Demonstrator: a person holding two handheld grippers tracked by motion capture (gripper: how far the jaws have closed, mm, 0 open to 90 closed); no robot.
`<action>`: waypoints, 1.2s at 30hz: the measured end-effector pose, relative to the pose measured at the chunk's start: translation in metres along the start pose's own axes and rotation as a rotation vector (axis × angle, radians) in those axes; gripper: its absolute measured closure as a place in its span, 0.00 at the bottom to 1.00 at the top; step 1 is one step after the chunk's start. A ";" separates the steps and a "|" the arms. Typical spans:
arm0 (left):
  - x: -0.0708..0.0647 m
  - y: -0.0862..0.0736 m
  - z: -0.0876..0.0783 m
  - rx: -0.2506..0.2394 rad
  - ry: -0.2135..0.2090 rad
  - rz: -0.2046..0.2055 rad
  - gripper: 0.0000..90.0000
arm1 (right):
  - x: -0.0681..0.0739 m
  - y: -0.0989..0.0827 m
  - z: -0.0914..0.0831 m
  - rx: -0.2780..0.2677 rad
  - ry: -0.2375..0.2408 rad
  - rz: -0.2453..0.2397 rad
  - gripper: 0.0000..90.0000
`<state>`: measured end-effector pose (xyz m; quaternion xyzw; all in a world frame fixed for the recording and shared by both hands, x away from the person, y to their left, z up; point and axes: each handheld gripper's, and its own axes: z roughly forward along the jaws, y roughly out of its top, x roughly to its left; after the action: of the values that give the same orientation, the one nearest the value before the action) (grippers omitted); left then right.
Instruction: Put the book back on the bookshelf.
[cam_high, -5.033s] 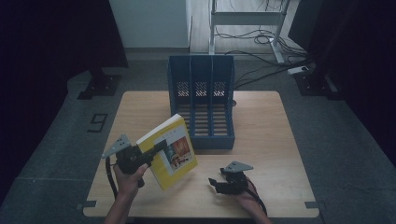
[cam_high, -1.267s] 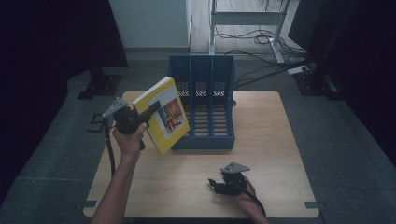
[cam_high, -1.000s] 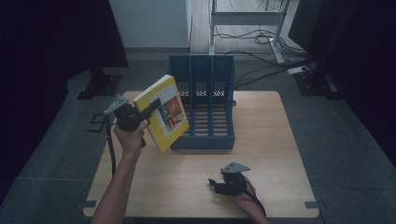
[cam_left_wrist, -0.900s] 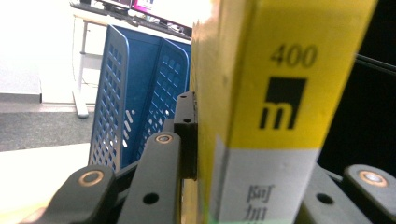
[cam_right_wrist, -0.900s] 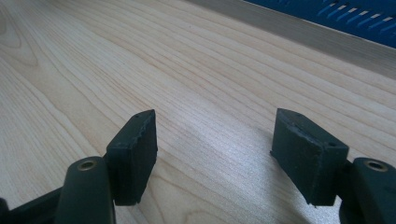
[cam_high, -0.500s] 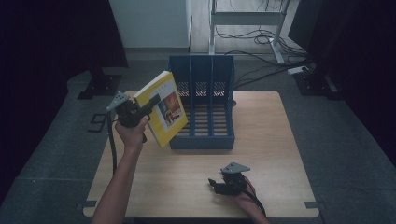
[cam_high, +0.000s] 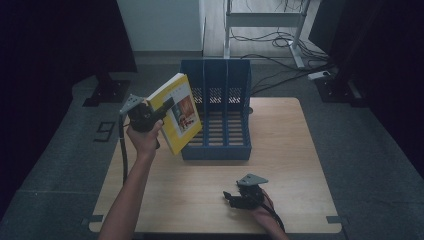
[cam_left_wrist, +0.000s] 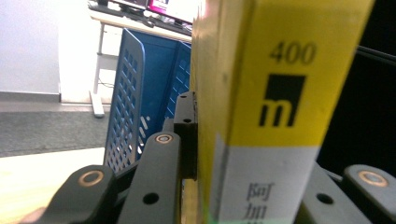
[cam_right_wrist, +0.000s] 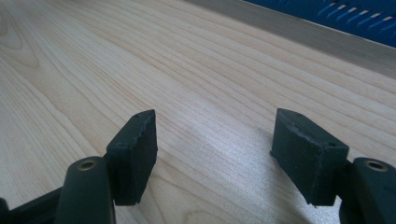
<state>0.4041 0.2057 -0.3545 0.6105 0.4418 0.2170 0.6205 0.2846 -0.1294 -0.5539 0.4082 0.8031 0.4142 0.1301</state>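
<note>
A yellow book (cam_high: 176, 112) is held upright in the air, just left of the blue file rack (cam_high: 220, 116). My left gripper (cam_high: 161, 107) is shut on the book's spine edge, raised above the table's left half. In the left gripper view the yellow and white spine (cam_left_wrist: 261, 112) stands between the black jaws, with the blue file rack (cam_left_wrist: 140, 102) behind it. My right gripper (cam_high: 231, 197) rests low near the table's front edge, open, with bare wood between its pads (cam_right_wrist: 135, 149).
The wooden table (cam_high: 295, 150) carries the three-slot rack at its back middle. Dark floor surrounds the table, with a desk frame (cam_high: 260, 25) and cables behind it. Bare wood lies right of the rack and along the front.
My left gripper has lifted the book from low over the table's front left to beside the rack and tipped it more upright. The right gripper has stayed in place.
</note>
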 end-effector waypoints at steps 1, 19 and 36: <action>-0.001 0.001 0.002 -0.007 0.007 0.002 0.84 | 0.000 0.000 0.000 -0.001 0.001 0.000 0.34; -0.001 0.003 0.024 0.006 0.057 -0.014 0.84 | -0.001 0.000 0.000 -0.005 0.008 0.011 0.34; -0.004 -0.005 0.040 0.026 0.116 0.018 0.84 | -0.002 0.000 -0.001 -0.006 0.012 0.011 0.34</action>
<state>0.4340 0.1792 -0.3634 0.6086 0.4744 0.2519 0.5840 0.2852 -0.1313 -0.5541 0.4099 0.8002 0.4197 0.1242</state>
